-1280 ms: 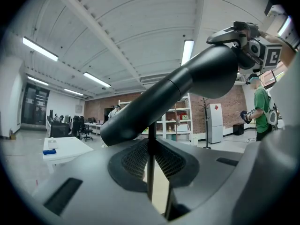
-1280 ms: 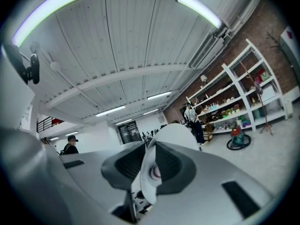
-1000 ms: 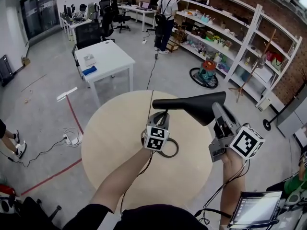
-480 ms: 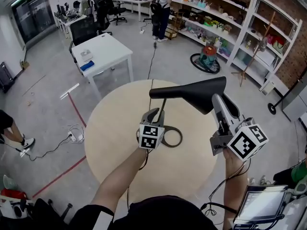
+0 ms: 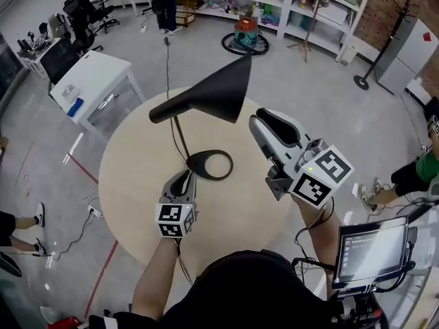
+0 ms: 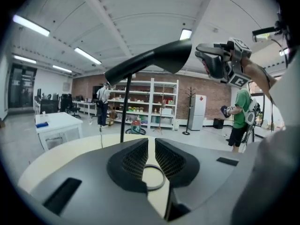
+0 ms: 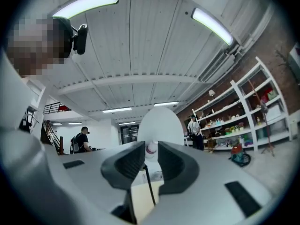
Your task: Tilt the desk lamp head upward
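The black desk lamp stands on the round wooden table [image 5: 130, 177]. Its cone head [image 5: 212, 91] slants, with the wide mouth raised toward the upper right; the thin stem [image 5: 180, 139] runs down to the ring base [image 5: 209, 164]. My left gripper [image 5: 183, 177] hovers just short of the base, jaws a narrow slit apart with nothing in them. The ring [image 6: 152, 176] shows through that slit, and the head [image 6: 154, 60] rises above. My right gripper [image 5: 259, 118] floats right of the head, clear of it and barely open. It looks into the shade's white inside [image 7: 159, 121].
The lamp's cord trails off the far table edge across the floor. A white desk [image 5: 92, 77] stands at the far left and shelving lines the back wall. A screen on a stand [image 5: 370, 249] is at my near right, with a person in green [image 5: 411, 173] beyond.
The lamp head has gone from level to slanted, wide end up. My left gripper has drawn back from the stem and base toward me. The right gripper has sunk away from the shade.
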The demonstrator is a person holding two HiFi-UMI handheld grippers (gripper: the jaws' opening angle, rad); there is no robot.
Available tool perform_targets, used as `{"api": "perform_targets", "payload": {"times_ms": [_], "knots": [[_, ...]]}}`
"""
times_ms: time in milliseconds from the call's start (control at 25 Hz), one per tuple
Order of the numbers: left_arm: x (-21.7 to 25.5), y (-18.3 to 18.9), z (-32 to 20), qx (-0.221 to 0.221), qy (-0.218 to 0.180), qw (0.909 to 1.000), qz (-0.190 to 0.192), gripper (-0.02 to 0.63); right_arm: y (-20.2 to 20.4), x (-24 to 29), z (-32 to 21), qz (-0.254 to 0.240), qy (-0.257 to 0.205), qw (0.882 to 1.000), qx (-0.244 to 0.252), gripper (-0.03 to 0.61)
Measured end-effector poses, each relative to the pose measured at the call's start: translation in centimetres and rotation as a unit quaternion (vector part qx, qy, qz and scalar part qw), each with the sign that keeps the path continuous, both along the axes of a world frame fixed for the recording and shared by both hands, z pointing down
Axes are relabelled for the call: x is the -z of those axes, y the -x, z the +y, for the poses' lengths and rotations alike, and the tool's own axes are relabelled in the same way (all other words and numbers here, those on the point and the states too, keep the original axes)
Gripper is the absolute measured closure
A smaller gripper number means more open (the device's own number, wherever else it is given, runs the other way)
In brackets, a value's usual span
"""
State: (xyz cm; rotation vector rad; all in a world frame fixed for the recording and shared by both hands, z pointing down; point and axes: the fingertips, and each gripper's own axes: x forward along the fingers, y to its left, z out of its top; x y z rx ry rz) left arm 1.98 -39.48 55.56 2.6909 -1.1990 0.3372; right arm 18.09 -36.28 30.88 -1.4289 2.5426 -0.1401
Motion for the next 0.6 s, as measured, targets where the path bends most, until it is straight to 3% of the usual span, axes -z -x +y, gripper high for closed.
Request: {"api": "perform_targets", "payload": {"times_ms": [280,600], "knots": [[-0.4,-0.3,5.6,-0.033,0.073,0.995,0.059,0.568,1.6,-7.6,1.7,-0.03,0.081,0.996,0.008,0.511],[-1.1,0.6,10.2,-0.046,0.133,0.9882,0.059,0.568,3.4,-17.2,6.5,-0.003,0.159,0.987,0.005,0.511]]}}
